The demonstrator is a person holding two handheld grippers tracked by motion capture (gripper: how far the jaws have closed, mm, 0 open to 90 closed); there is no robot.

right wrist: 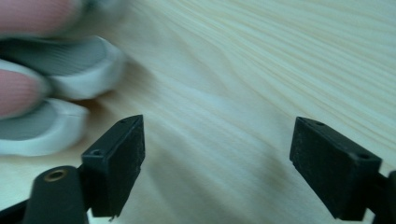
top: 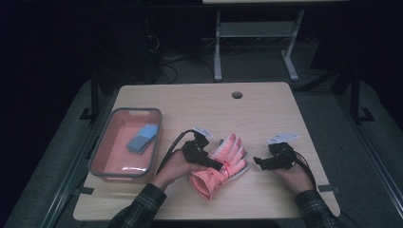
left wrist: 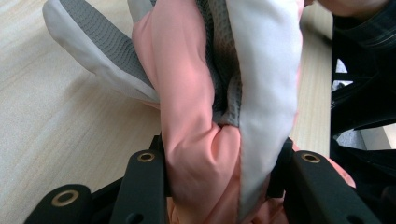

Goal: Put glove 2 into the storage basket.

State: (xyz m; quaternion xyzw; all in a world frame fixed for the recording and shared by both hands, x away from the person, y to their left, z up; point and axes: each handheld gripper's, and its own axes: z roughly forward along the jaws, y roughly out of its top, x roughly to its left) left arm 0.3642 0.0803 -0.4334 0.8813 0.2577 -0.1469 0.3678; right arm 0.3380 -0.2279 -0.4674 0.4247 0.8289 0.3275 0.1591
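Bin (top: 97, 156) sits at the bench's (top: 266, 109) left edge, toward the near-left corner. Inside it: one blue folded item (top: 142, 138), lying flat near the far-right part of the bin floor; rest of the floor is bare. What the item is, can't tell.

Glove (top: 222, 164), pink with grey-white palm side, lies mid-bench toward the near edge, fingers pointing to the far-right, cuff toward the near edge.

Left claw (top: 213, 163) is clamped on the glove; the left gripper view shows both jaws pinching a bunched fold of pink and white fabric (left wrist: 219, 140) between them. Grip looks deep, full pad contact.

Right claw (top: 259, 162) is just right of the glove fingers, apart from them, jaws spread wide with bare bench between them. In the right gripper view the glove fingertips (right wrist: 70, 70) sit at upper left, outside the jaws.

Likely step: move the glove to the bin. To do it well: keep the left pinch firm, lift clear of the bench before swinging left so fingers don't drag, clear the bin rim, then release over bare floor. Right claw could take the fingers to stop flopping.
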